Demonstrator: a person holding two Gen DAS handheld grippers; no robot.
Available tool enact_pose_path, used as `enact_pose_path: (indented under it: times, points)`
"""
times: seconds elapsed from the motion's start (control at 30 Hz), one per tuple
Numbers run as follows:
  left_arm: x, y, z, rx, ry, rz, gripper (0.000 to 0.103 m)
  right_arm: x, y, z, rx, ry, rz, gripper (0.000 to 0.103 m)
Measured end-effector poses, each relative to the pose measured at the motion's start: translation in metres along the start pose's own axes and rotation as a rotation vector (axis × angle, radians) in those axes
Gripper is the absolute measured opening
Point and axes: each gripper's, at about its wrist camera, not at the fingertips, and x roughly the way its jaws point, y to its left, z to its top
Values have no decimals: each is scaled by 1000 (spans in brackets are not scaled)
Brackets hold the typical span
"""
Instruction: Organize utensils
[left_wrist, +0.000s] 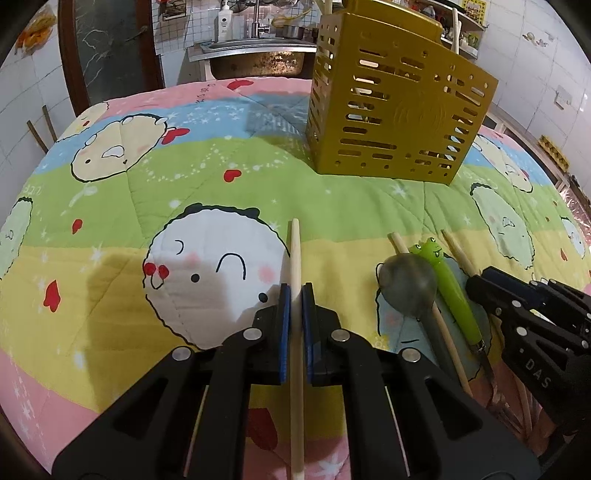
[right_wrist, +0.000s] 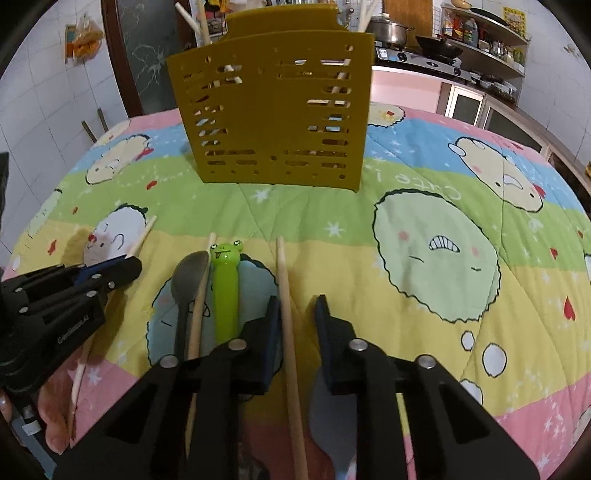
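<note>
Clamping one pale wooden chopstick (left_wrist: 295, 254) tight, the left gripper (left_wrist: 295, 295) is holding it low over the cartoon-print quilted table (left_wrist: 221, 192), while the right gripper (right_wrist: 295, 314) is standing partly open around a second pale chopstick (right_wrist: 283, 280), pads not pressing. Beyond them, a grey plastic spoon (right_wrist: 186, 273), a green frog-handled utensil (right_wrist: 225, 291) and another chopstick (right_wrist: 197, 306) are lying loose, and the slotted mustard-yellow plastic holder (right_wrist: 273, 110) is already carrying several chopsticks, so the sorting looks partly done.

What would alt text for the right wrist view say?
The right claw stands open around a wooden chopstick lying on a cartoon quilt. Left of it lie a green frog-handled utensil and grey spoon; a yellow slotted holder stands behind.
</note>
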Motion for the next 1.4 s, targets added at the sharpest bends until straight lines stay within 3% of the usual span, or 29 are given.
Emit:
enact_pose_path:
  times: [0.33, 0.7, 1.17, 1.4]
  points:
    - [4, 2, 5, -1, 8, -18, 5, 7, 6, 9, -4, 33, -24, 6]
    - [-16, 6, 5, -36, -33, -42, 4, -25, -7, 11, 85, -63, -4, 6]
    - [-98, -14, 11, -19, -230, -117, 4, -78, -15, 9, 118, -217, 27, 6]
    - [-124, -25, 13, 21, -317, -118, 4, -102, -28, 10, 137, -297, 37, 6]
